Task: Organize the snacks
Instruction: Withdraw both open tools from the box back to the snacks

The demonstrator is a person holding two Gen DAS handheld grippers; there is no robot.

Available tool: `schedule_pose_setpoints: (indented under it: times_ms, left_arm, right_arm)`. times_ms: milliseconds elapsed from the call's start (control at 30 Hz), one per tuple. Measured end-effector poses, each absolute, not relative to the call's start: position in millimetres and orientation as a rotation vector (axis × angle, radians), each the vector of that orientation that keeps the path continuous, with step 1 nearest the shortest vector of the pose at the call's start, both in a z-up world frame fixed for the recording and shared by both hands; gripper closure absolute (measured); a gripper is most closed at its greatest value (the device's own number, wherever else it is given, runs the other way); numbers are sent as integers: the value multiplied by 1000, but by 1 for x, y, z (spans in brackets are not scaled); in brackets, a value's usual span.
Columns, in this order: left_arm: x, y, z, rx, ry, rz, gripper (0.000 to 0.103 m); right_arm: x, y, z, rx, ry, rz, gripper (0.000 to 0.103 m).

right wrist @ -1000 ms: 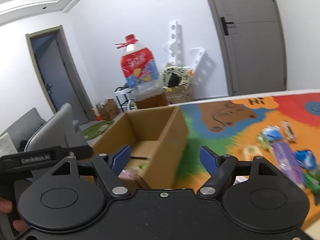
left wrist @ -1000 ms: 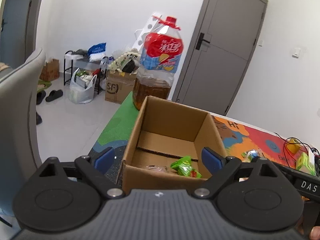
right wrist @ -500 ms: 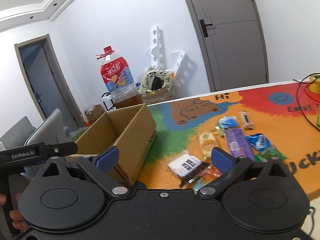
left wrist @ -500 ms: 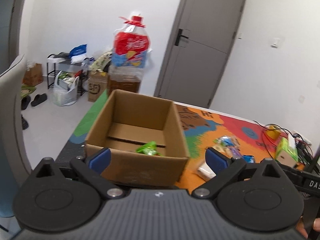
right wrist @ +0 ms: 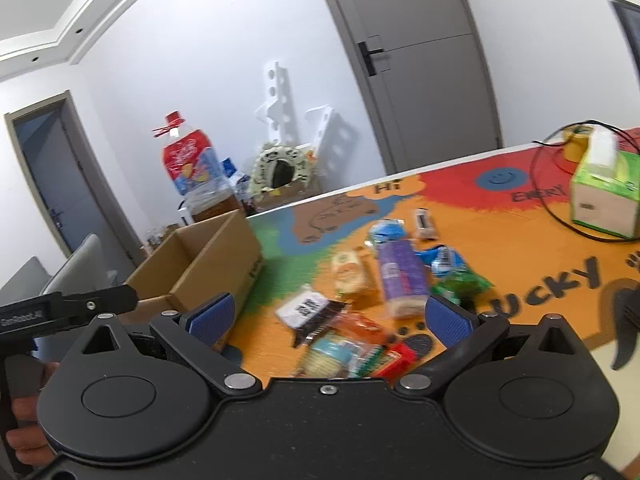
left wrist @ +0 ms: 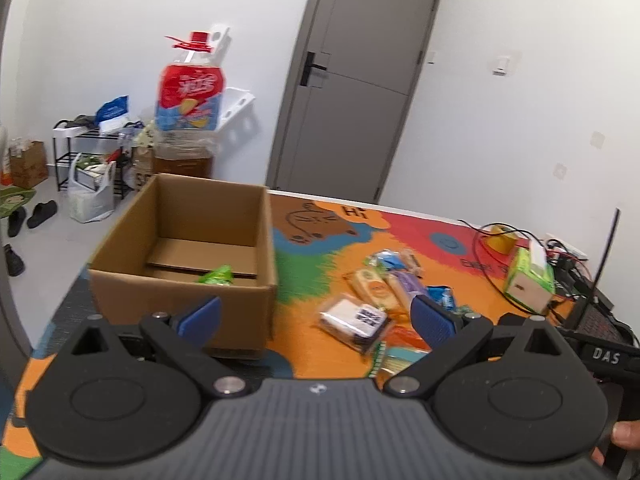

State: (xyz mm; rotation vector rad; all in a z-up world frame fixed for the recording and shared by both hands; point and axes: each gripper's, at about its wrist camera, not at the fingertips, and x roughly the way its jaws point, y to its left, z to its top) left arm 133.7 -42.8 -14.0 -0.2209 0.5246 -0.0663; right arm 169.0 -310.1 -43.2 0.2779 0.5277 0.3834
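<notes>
The box (left wrist: 180,240) sits on the left part of the worktop (left wrist: 312,344). Only one green snack (left wrist: 216,276) shows inside it, so the job looks just begun. Most of the snacks (right wrist: 360,300) lie in a heap on the worktop, just beside the box. They all need to go in.

The left gripper (left wrist: 316,316) has its jaws wide apart and holds nothing. The right gripper (right wrist: 332,320) is the same: jaws wide, nothing in them. Both hang above the near edge of the heap.

A big bottle (left wrist: 188,112) stands behind the box. A green tissue box (right wrist: 604,196) and black wires (right wrist: 552,200) sit on the far right, well apart from the heap. The snacks overlap each other, so picking just one may be tricky.
</notes>
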Motion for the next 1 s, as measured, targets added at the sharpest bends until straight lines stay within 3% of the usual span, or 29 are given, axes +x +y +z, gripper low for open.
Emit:
schedule_pose_setpoints:
  times_ms: [467,767,1000]
  left_arm:
    - [148,-84,-34,-207,563,-130,5]
    - [164,-107,-58,-198,617,-154,5]
    - [183,-124,-79,-168,674,-179,5]
  right_arm:
    - [169,-346,-63,322,534,326,12]
    - [176,-360,-83,356,574,321,28]
    - [182,-362,-99,372,616,343,51]
